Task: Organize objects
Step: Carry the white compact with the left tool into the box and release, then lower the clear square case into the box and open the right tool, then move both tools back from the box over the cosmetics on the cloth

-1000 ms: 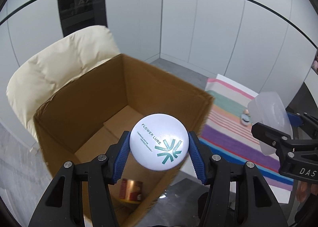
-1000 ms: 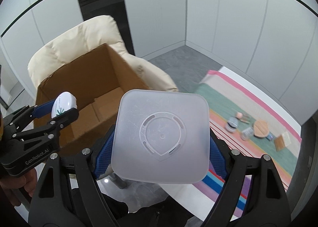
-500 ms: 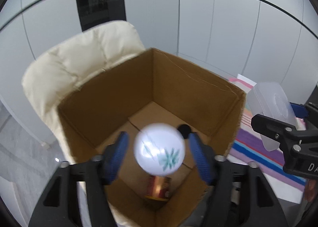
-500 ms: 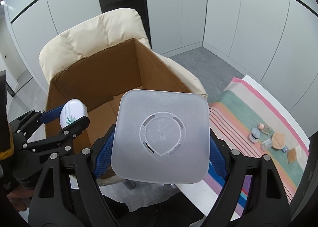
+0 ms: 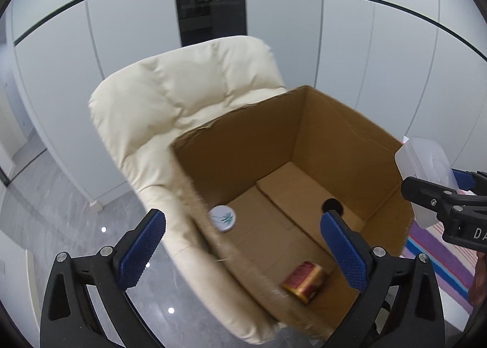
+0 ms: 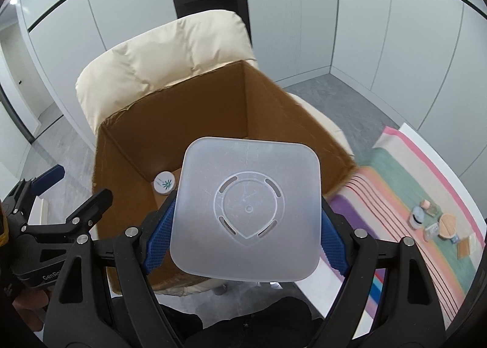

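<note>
An open cardboard box (image 5: pixel 304 141) (image 6: pixel 213 110) sits on a cream armchair. A white round compact (image 5: pixel 222 218) (image 6: pixel 164 182) with a green logo lies on the box floor near its left wall. A red and gold can (image 5: pixel 304 281) lies near the front wall. My left gripper (image 5: pixel 240 250) is open and empty above the box's front left edge; it also shows at the left of the right wrist view (image 6: pixel 73 183). My right gripper (image 6: pixel 246 232) is shut on a translucent square plastic container (image 6: pixel 246 211) (image 5: pixel 426 171), held over the box's right side.
The cream armchair (image 5: pixel 182 98) (image 6: pixel 170 46) stands on a grey floor against white wall panels. A striped cloth (image 6: pixel 420 195) on a table to the right bears several small items (image 6: pixel 441 223). A small black object (image 5: pixel 331 205) lies in the box.
My left gripper opened and let go of the white compact, which dropped to the box floor. Both grippers swung left toward the box; the right one kept hold of the container.
</note>
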